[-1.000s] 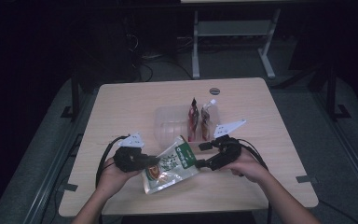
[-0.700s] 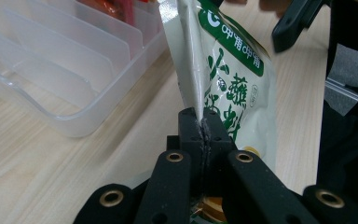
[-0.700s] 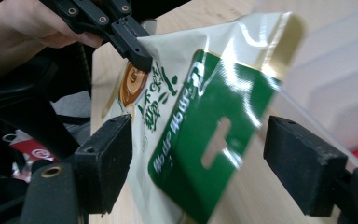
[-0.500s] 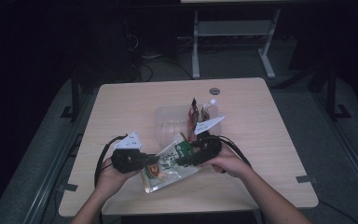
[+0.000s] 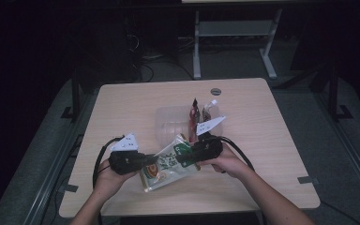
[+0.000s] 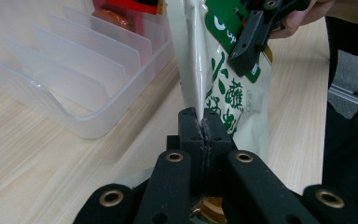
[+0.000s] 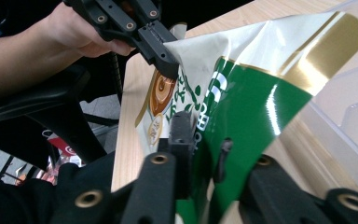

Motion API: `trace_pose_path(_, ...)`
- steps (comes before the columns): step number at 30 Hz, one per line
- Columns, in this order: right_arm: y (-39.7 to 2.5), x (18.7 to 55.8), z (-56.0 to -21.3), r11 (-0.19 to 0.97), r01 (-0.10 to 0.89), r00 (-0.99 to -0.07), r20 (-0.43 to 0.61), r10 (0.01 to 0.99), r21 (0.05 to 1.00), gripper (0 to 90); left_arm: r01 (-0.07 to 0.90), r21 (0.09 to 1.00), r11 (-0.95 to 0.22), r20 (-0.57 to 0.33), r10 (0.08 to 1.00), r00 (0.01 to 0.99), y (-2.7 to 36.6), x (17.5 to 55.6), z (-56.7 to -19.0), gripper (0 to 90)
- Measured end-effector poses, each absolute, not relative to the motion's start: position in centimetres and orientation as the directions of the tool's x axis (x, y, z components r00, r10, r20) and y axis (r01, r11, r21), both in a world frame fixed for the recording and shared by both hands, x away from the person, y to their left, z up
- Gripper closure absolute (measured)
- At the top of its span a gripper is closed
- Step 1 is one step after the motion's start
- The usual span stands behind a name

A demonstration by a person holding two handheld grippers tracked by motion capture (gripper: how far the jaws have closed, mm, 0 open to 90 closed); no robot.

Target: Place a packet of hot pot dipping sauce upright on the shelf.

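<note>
While both grippers clamp it, the green-and-white snack pouch point(image 5: 168, 164) hangs between left gripper point(image 5: 151, 160) and right gripper point(image 5: 182, 158), beside the clear tray point(image 5: 168, 123); bare bench point(image 5: 272, 140) lies rightward.

A: What colours does the glossy cream-white foil snack pouch point(image 7: 242, 70) carry?

B: A broad green band, a gold corner stripe, green characters and a round brown-orange emblem.

A: And the ribbed clear plastic tray point(image 6: 70, 79)?

B: Colourless and see-through; the flat packets point(image 5: 195, 116) in it are red and dark.

A: The tools?

B: The matte black left gripper point(image 6: 204, 128) and black right gripper point(image 7: 200, 144) have brass-coloured rivets, and their fingers point(image 7: 182, 127) are black. The surface point(image 5: 272, 126) is pale wood-grain laminate.
</note>
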State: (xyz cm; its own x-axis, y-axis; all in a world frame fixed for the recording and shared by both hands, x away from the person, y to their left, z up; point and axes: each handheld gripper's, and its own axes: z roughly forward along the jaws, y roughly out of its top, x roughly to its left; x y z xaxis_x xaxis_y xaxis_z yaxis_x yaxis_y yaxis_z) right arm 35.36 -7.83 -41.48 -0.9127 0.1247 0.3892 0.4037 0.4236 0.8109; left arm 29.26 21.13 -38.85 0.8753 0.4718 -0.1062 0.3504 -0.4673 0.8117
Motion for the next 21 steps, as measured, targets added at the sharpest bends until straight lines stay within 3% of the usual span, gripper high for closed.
trace_pose_path(7,-7.9,35.6,-41.6,0.414,0.426,-0.898,0.43,0.088,0.804,89.4,0.341,0.818,-0.463,-0.102,0.466,0.879,21.4,29.4,-39.1,88.0)
trace_pose_path(12,-7.8,35.4,-41.4,0.396,0.428,-0.897,0.437,0.071,0.813,90.0,0.337,0.836,-0.433,-0.08,0.511,0.856,21.9,29.4,-39.0,72.1)
trace_pose_path(14,-7.8,35.2,-41.2,0.401,0.426,-0.896,0.439,0.066,0.811,90.0,0.336,0.848,-0.409,-0.08,0.529,0.845,22.4,29.2,-38.6,70.6)
trace_pose_path(16,-7.9,35.2,-41.1,0.39,0.422,-0.897,0.438,0.053,0.818,90.0,0.332,0.855,-0.398,-0.086,0.524,0.848,22.9,28.9,-38.3,74.9)
trace_pose_path(18,-8.0,35.1,-40.7,0.378,0.427,-0.894,0.446,0.041,0.821,90.0,0.327,0.851,-0.412,-0.087,0.504,0.859,23.0,28.7,-38.2,88.6)
trace_pose_path(21,-8.0,34.8,-40.3,0.368,0.414,-0.899,0.437,0.022,0.833,90.0,0.325,0.845,-0.424,-0.089,0.487,0.869,22.5,28.6,-38.2,89.8)
